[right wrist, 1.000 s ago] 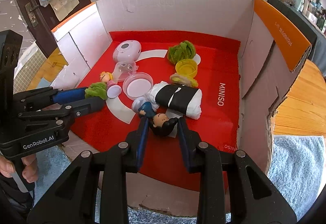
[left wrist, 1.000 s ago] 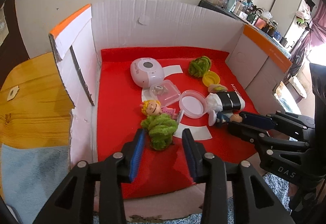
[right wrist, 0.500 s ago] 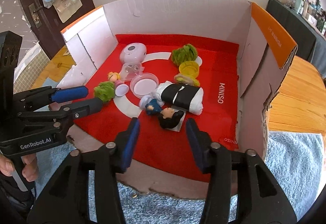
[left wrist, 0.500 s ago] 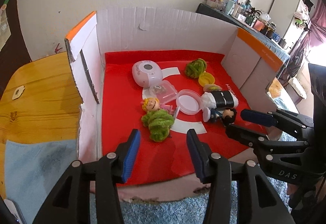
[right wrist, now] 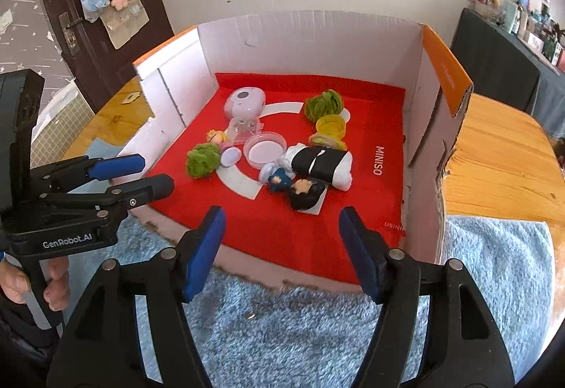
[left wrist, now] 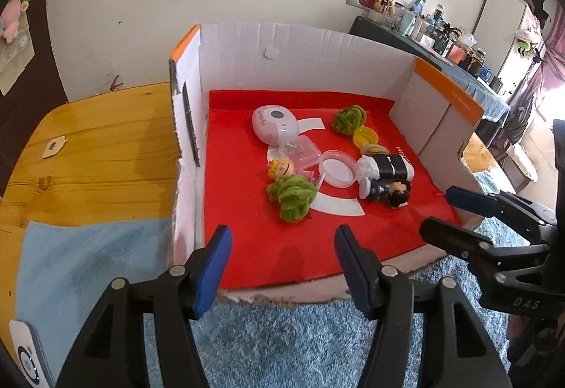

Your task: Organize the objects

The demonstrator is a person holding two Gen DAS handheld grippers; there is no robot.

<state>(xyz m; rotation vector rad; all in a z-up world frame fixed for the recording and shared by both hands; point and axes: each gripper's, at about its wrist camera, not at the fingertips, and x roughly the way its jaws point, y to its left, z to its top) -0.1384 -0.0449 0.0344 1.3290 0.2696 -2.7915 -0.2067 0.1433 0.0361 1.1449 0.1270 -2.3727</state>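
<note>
The left gripper point(left wrist: 282, 259) hangs over the near edge of the red mat point(left wrist: 247, 211) with its jaws opening and nothing between its blue pads; the green fuzzy ball point(left wrist: 292, 199) lies on the mat just beyond the fingertips, clear of them. The right gripper point(right wrist: 280, 246) is likewise opening and holds nothing; the dark-haired figurine point(right wrist: 305, 192) lies on its side on the mat just ahead of it, free of the pads. Behind the green ball lies a blond doll point(left wrist: 282, 169), touching it, and beside that a round clear lid point(left wrist: 338, 169) and a small clear case point(left wrist: 300, 152). Against the dark-haired figurine sits a black-and-white roll point(right wrist: 323, 163). Farther back are a pale pink round device point(left wrist: 273, 124), a second green fuzzy ball point(right wrist: 324, 105) and a yellow cap point(right wrist: 331, 127). The mat lines an open-fronted cardboard box point(right wrist: 317, 41) with white walls and orange flap edges, which stands on a wooden table point(right wrist: 501, 154) partly covered by a blue fluffy towel point(right wrist: 317, 328). A hand point(right wrist: 31, 285) grips the left gripper's handle at the right-wrist view's lower left.
</note>
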